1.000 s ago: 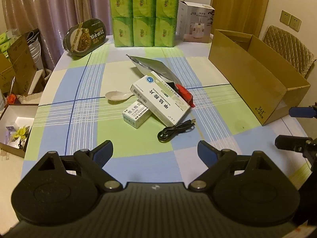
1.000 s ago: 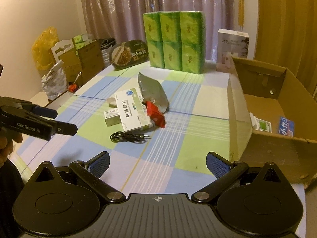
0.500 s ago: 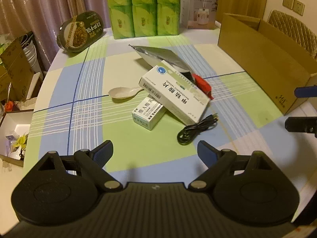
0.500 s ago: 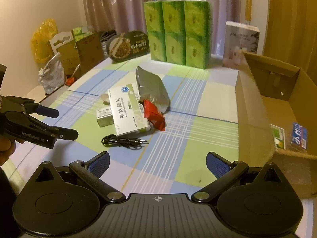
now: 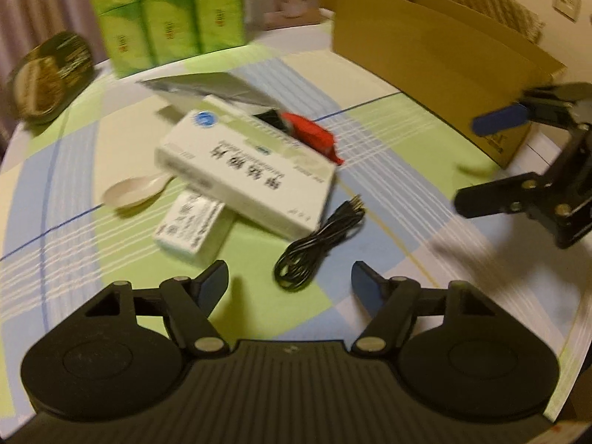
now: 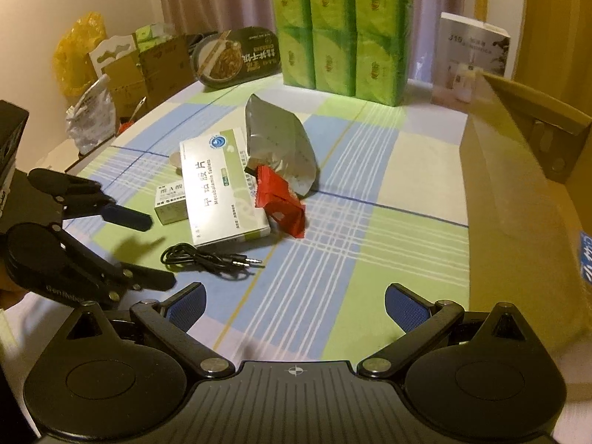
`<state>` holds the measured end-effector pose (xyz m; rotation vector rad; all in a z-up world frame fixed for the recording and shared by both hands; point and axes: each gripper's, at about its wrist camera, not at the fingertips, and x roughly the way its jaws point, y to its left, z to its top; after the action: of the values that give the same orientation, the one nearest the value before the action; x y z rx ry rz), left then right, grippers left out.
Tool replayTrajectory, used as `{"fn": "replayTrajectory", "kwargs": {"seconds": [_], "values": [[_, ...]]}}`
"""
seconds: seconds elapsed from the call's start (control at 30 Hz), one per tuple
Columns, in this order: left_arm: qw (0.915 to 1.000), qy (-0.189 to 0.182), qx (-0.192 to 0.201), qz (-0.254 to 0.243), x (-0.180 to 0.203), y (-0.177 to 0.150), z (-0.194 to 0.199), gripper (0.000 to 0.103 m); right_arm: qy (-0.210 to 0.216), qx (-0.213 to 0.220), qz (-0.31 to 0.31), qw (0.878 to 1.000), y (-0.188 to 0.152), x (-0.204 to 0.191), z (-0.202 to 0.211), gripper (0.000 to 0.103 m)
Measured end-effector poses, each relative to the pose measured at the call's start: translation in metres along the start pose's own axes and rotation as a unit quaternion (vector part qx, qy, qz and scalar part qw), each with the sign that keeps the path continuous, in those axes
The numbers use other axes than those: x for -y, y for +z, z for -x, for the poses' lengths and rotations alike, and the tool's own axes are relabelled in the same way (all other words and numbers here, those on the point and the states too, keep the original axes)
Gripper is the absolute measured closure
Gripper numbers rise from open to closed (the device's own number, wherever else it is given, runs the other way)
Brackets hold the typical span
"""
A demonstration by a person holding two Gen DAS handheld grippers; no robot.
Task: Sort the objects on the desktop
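Two grippers are seen over a checked tablecloth [image 6: 370, 244], both tilted down toward a small pile of clutter. Left gripper [image 5: 288, 281]: jaws apart and closing, nothing between the pads, table alone seen in the gap; a coiled black audio cable [image 5: 314, 244] lies just beyond the fingertips at 12 o'clock. Right gripper [image 6: 294, 305]: jaws spread wide, released, nothing held; bare cloth between the fingers. Pile, as seen from the right wrist view: large white-and-green tablet box [image 6: 222, 188] at 11 o'clock, tilted, one end propped on a small white medicine box [image 6: 171, 203] at its left. A crumpled red wrapper [image 6: 281, 199] is touching the large box's right edge, with a silver foil pouch [image 6: 281, 144] just behind it. A pale plastic spoon [image 5: 133, 192] is partly hidden under the large box, bowl sticking out at the left. The open cardboard box [image 6: 518, 192] stands at 2 o'clock at the table's right edge; printed packs are visible inside at the far right, too cropped to identify. Far end of the table at 12 o'clock: a stack of green tissue packs [image 6: 340, 26], an oval instant-noodle tray [image 6: 236, 55] leaning at its left, a white product carton [image 6: 470, 55] at its right. The left wrist view is motion-blurred.
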<state>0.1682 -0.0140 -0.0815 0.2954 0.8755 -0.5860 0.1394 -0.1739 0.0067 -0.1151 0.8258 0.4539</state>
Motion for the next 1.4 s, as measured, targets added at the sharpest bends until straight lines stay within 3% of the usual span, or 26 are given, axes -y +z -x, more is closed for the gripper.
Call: {"fn": "replayTrajectory", "kwargs": {"seconds": [0.1, 0.17, 0.3, 0.33, 0.47, 0.53, 0.77, 1.0, 1.17, 1.23, 1.4], "values": [[0.9998, -0.019, 0.001, -0.005, 0.0, 0.004, -0.01, 0.038, 0.003, -0.003, 0.008, 1.0, 0.003, 0.001, -0.01, 0.002], [0.9996, -0.027, -0.002, -0.003, -0.001, 0.006, -0.016, 0.053, 0.003, -0.004, 0.009, 1.0, 0.005, 0.002, -0.015, 0.002], [0.9997, -0.024, -0.007, -0.003, 0.0, 0.007, -0.022, 0.066, 0.005, -0.007, 0.013, 1.0, 0.009, 0.005, -0.025, 0.002], [0.9996, -0.027, -0.007, -0.007, 0.0, 0.007, -0.021, 0.074, 0.006, -0.008, 0.016, 1.0, 0.01, 0.005, -0.028, 0.002], [0.9994, -0.03, -0.007, -0.015, -0.001, 0.005, -0.016, 0.082, 0.008, -0.007, 0.03, 0.999, 0.02, 0.003, -0.04, 0.003], [0.9996, -0.023, -0.006, -0.014, -0.001, 0.004, -0.012, 0.082, 0.012, -0.003, 0.038, 0.999, 0.027, 0.0, -0.046, 0.005], [0.9998, -0.016, -0.001, -0.008, 0.001, 0.001, -0.005, 0.085, 0.019, 0.008, 0.045, 0.999, 0.047, -0.006, -0.07, 0.035], [0.9998, -0.002, -0.006, -0.019, 0.005, 0.0, -0.011, 0.085, 0.002, 0.015, 0.074, 0.997, 0.055, -0.012, -0.088, 0.049], [0.9999, 0.0, -0.003, -0.016, 0.006, -0.001, -0.011, 0.085, 0.001, 0.012, 0.066, 0.998, 0.058, -0.011, -0.088, 0.083], [0.9999, 0.002, -0.003, -0.016, 0.007, -0.001, -0.012, 0.084, -0.003, 0.013, 0.062, 0.998, 0.058, -0.01, -0.085, 0.088], [0.9998, 0.002, -0.002, -0.019, 0.009, -0.001, -0.012, 0.083, 0.001, 0.006, 0.022, 1.0, 0.049, 0.0, -0.065, 0.089]]}}
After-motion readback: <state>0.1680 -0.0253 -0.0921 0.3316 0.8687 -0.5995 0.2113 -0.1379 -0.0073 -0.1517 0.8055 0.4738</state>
